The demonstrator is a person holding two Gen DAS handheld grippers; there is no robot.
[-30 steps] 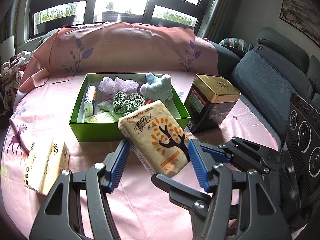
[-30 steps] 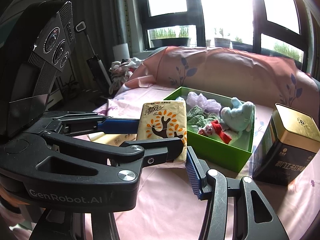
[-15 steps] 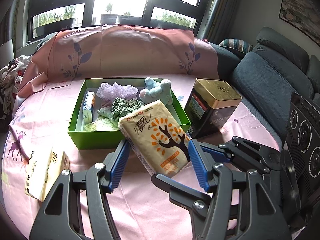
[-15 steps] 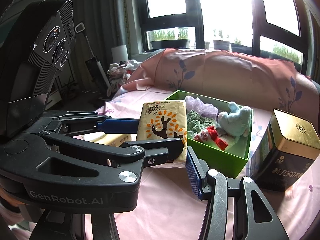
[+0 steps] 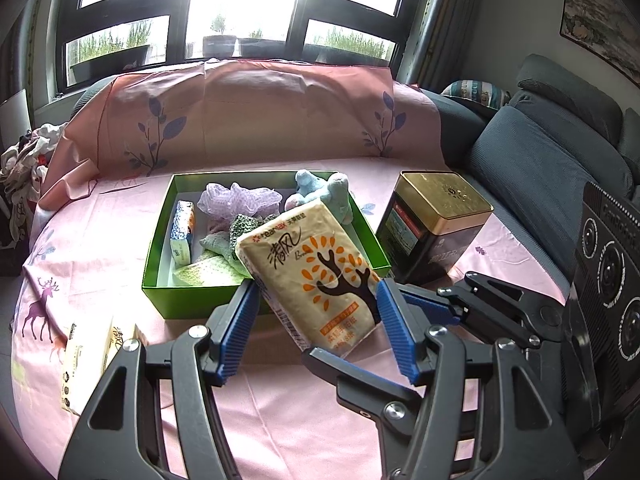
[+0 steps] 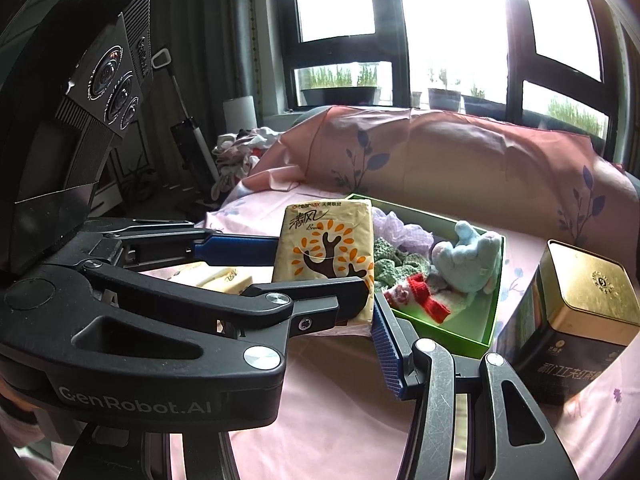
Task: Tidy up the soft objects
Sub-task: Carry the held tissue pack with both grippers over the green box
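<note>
A yellow tissue pack with an orange tree print (image 5: 316, 276) is held in the air in front of the green box (image 5: 192, 300). My left gripper (image 5: 316, 328) is shut on its lower end, the blue pads against its two sides. It also shows in the right wrist view (image 6: 326, 256), with the left gripper's fingers (image 6: 236, 250) across it. My right gripper (image 6: 372, 316) sits close beside and under the pack; only one blue pad (image 6: 386, 350) shows, so its opening is unclear. The green box (image 6: 448, 334) holds a blue plush (image 5: 328, 196), purple mesh, green cloths and a small tissue pack (image 5: 182, 234).
A dark tea tin with a gold lid (image 5: 432, 228) stands right of the box. Another yellow tissue pack (image 5: 92, 364) lies on the pink cloth at front left. A pink-covered sofa back is behind, grey sofa cushions at right, clothes pile at far left.
Both grippers and the held tissue pack have moved back and up slightly from the green box; the box and tin look farther away. The grip is unchanged.
</note>
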